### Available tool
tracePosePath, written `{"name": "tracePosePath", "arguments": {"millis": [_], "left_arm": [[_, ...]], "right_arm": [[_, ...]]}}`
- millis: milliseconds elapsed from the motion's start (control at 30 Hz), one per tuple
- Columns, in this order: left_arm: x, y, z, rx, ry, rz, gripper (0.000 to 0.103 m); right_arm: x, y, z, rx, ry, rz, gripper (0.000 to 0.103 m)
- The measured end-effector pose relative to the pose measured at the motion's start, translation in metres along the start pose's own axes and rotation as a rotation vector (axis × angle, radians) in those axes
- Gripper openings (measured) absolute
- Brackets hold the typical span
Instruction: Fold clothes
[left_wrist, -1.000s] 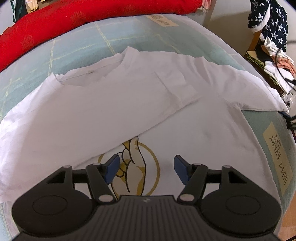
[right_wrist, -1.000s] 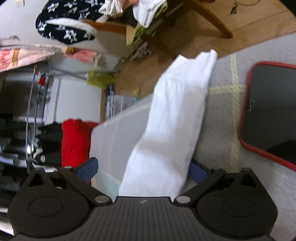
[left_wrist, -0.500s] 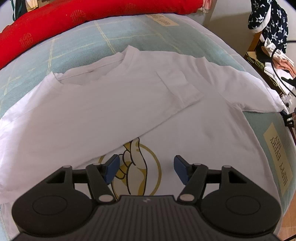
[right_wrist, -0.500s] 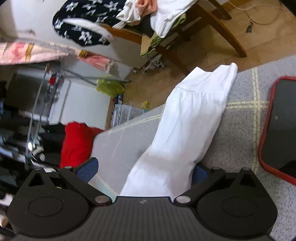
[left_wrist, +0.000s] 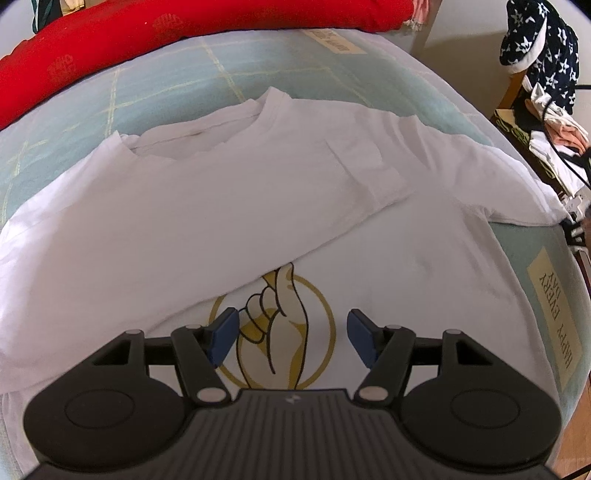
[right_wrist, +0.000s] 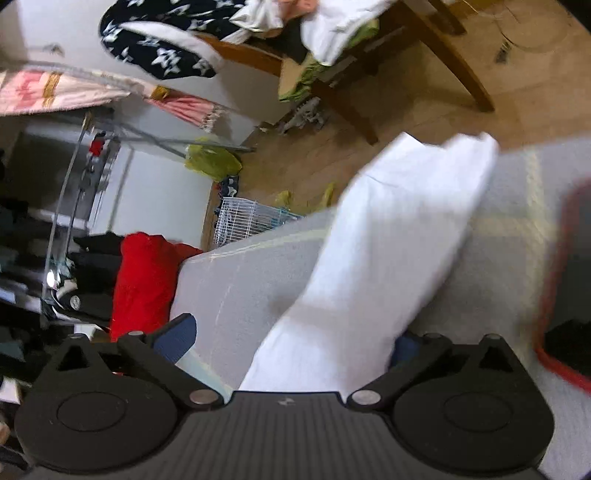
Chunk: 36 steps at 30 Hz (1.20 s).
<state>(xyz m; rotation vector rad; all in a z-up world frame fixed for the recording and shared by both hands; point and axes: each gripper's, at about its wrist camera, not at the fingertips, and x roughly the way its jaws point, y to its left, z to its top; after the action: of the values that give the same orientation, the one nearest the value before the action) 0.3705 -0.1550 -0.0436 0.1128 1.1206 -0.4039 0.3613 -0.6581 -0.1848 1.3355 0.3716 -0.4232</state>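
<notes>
A pale blue checked bed cover (left_wrist: 258, 70) is spreading across the mattress, carrying a cream label (left_wrist: 554, 317) reading "HAPPY EVERY DAY". A red blanket (left_wrist: 155, 40) is lying along its far edge. A navy garment with white stars (left_wrist: 539, 48) is hanging over a wooden chair (right_wrist: 388, 81). A white wire basket (right_wrist: 243, 218) is sitting on the wooden floor (right_wrist: 517, 66). A red-edged dark object (right_wrist: 569, 280) is lying on the bed, blurred.

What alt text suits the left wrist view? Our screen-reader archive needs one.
A white T-shirt with a gold hand print lies on a pale blue bedspread, one side folded diagonally across its front. The left gripper hovers open above the print, holding nothing; a red blanket lies behind.
</notes>
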Motion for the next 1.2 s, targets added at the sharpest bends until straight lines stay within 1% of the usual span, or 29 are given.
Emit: {"name": "tracePosePath", "arguments": {"millis": [33, 133, 233, 300, 333, 400, 433, 533, 633, 733, 833, 933, 1000, 1100, 1200], "left_arm": [[0.000, 0.000, 0.000, 0.000, 0.001, 0.003, 0.066], [0.000, 0.002, -0.002, -0.002, 0.003, 0.007, 0.066], [0.000, 0.001, -0.003, -0.002, 0.004, 0.011, 0.066], [0.001, 0.000, -0.003, 0.000, 0.004, 0.014, 0.066], [0.001, 0.000, -0.003, 0.000, 0.005, 0.015, 0.066], [0.001, 0.000, -0.003, 0.002, 0.004, 0.018, 0.067], [0.000, 0.000, -0.003, 0.003, 0.003, 0.019, 0.067], [0.000, 0.000, -0.002, 0.006, 0.001, 0.023, 0.067], [-0.001, 0.001, -0.002, 0.009, 0.000, 0.026, 0.067], [-0.001, 0.001, -0.001, 0.012, -0.002, 0.030, 0.067], [-0.005, 0.003, -0.002, 0.010, -0.012, 0.039, 0.067], [-0.010, 0.006, -0.004, 0.011, -0.022, 0.046, 0.067], [-0.014, 0.010, -0.006, 0.009, -0.031, 0.053, 0.067], [-0.020, 0.017, -0.010, 0.012, -0.040, 0.069, 0.067], [-0.027, 0.024, -0.014, 0.018, -0.048, 0.088, 0.067]], "right_arm": [[0.004, 0.003, 0.002, -0.011, 0.000, 0.003, 0.103], [0.006, -0.004, 0.004, -0.050, -0.029, 0.071, 0.103], [0.005, -0.002, 0.004, -0.084, 0.009, 0.076, 0.103], [0.003, 0.002, 0.004, -0.066, 0.062, 0.130, 0.103], [0.002, 0.004, 0.003, -0.088, 0.073, 0.164, 0.103], [0.005, 0.004, 0.001, -0.123, 0.084, 0.144, 0.103], [0.010, 0.001, 0.002, -0.111, 0.084, 0.131, 0.103], [0.012, 0.005, 0.006, -0.085, 0.065, 0.138, 0.103], [0.008, 0.008, 0.006, -0.027, 0.087, 0.233, 0.103], [0.002, 0.017, 0.002, 0.002, 0.116, 0.307, 0.103], [-0.002, 0.034, -0.005, -0.013, 0.148, 0.355, 0.103], [0.001, 0.053, -0.015, -0.050, 0.202, 0.398, 0.103], [0.005, 0.064, -0.022, -0.050, 0.247, 0.431, 0.103], [0.010, 0.083, -0.037, -0.082, 0.291, 0.445, 0.103], [0.014, 0.098, -0.056, -0.122, 0.334, 0.432, 0.103]]}}
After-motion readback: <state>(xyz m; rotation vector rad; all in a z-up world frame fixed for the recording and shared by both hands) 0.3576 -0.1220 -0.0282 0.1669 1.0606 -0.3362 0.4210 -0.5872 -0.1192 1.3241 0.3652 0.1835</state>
